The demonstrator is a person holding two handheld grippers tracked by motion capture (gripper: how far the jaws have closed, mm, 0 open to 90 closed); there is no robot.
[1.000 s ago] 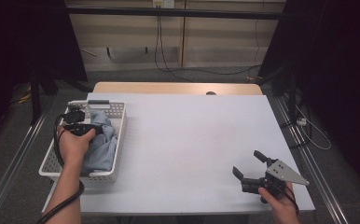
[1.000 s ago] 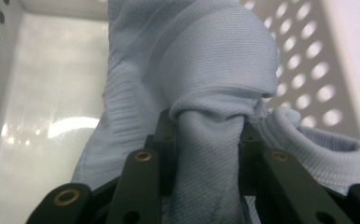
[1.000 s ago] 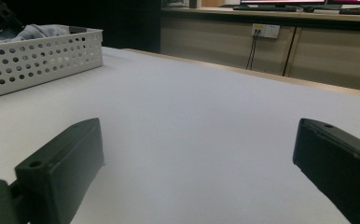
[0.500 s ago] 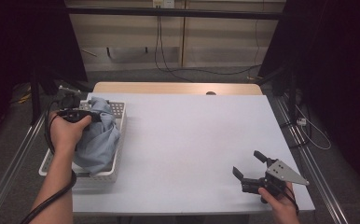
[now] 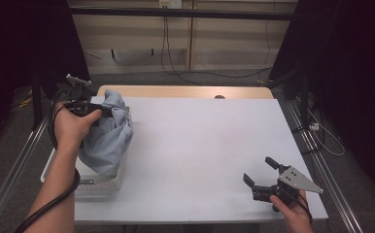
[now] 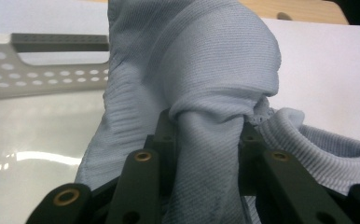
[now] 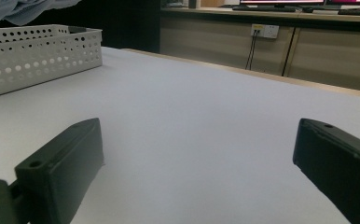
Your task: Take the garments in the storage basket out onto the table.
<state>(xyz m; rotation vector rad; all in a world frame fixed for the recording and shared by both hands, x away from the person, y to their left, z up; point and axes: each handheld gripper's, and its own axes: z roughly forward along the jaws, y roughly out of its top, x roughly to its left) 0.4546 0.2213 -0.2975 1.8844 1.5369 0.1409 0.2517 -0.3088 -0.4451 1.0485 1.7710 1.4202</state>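
White table (image 5: 200,145), dim room; left gripper (image 5: 95,110) clamps cloth (image 5: 109,136) above basket (image 5: 100,182); right gripper (image 5: 262,174) gapes empty.

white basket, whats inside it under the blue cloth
The light blue garment, pinched by the left gripper, hangs down into the white perforated basket. The left gripper view shows a bare glossy stretch of basket floor. The cloth hides the rest.
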